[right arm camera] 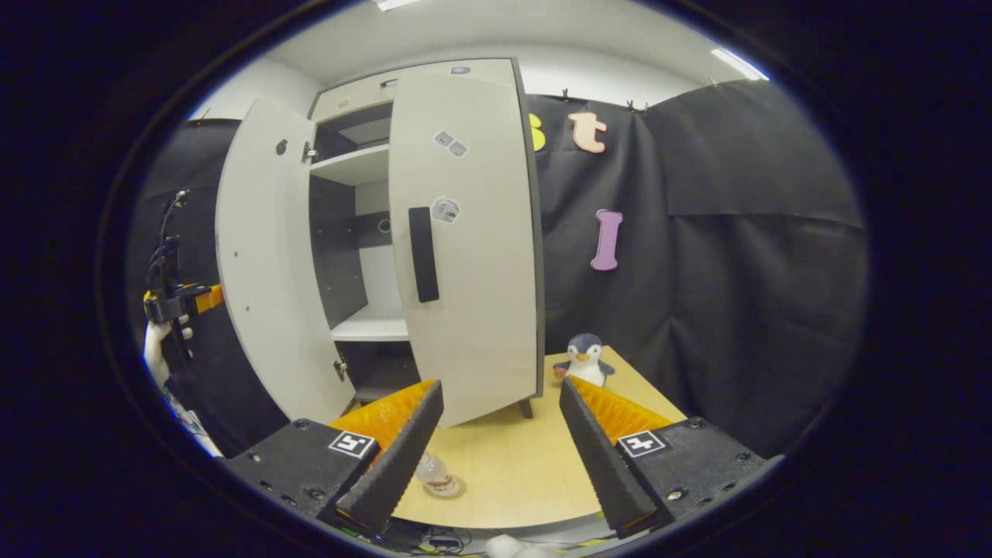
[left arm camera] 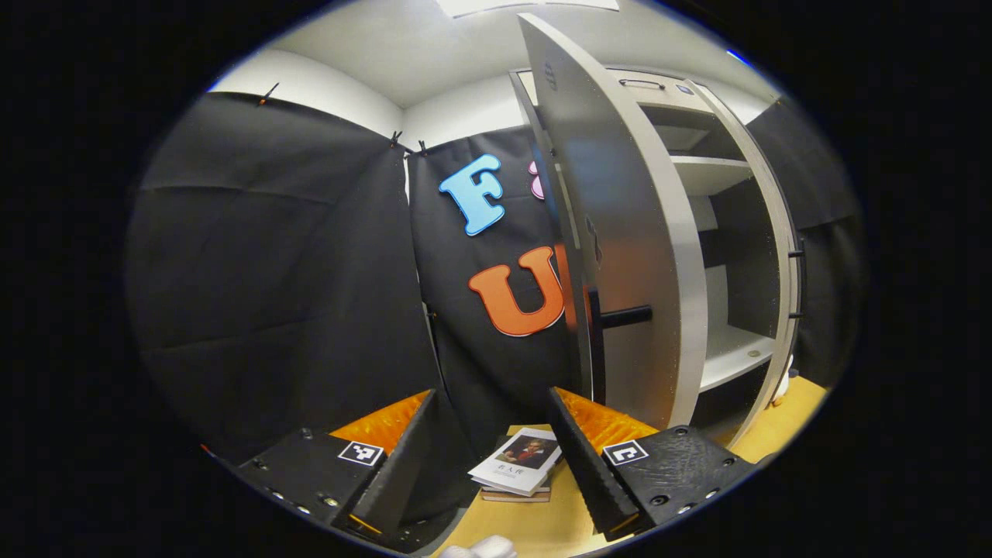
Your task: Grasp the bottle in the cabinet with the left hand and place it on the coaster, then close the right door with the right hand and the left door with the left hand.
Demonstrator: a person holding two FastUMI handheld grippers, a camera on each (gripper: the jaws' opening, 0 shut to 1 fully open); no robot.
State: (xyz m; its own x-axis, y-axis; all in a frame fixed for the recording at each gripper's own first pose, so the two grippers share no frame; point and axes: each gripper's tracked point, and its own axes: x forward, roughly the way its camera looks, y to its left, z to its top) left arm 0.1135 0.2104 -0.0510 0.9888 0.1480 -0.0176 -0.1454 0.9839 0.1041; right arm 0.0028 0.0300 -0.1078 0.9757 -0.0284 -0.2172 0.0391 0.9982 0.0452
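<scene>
Right gripper view shows the bottle (right arm camera: 436, 474) already standing on the coaster (right arm camera: 446, 488) at the near edge of the table (right arm camera: 511, 473), and the right door (right arm camera: 465, 240) looks swung to, flat across the cabinet (right arm camera: 364, 167) front, though I cannot tell if it is fully latched. What remains, by my judgement, is the left door (left arm camera: 612, 232), which stands wide open. In the left gripper view it rises just beyond the left gripper (left arm camera: 484, 457), a little to the right of its line, with its long axis upright and its dark handle (left arm camera: 624, 316) projecting toward the cabinet opening. So the left hand is the nearer one, and the push should run rightward against the door's outer face. The left gripper has its jaws spread wide and holds nothing. The right gripper (right arm camera: 500, 457) is likewise wide open and empty, hanging over the table near the bottle. A book (left arm camera: 518, 461) lies on the table beneath the left gripper
</scene>
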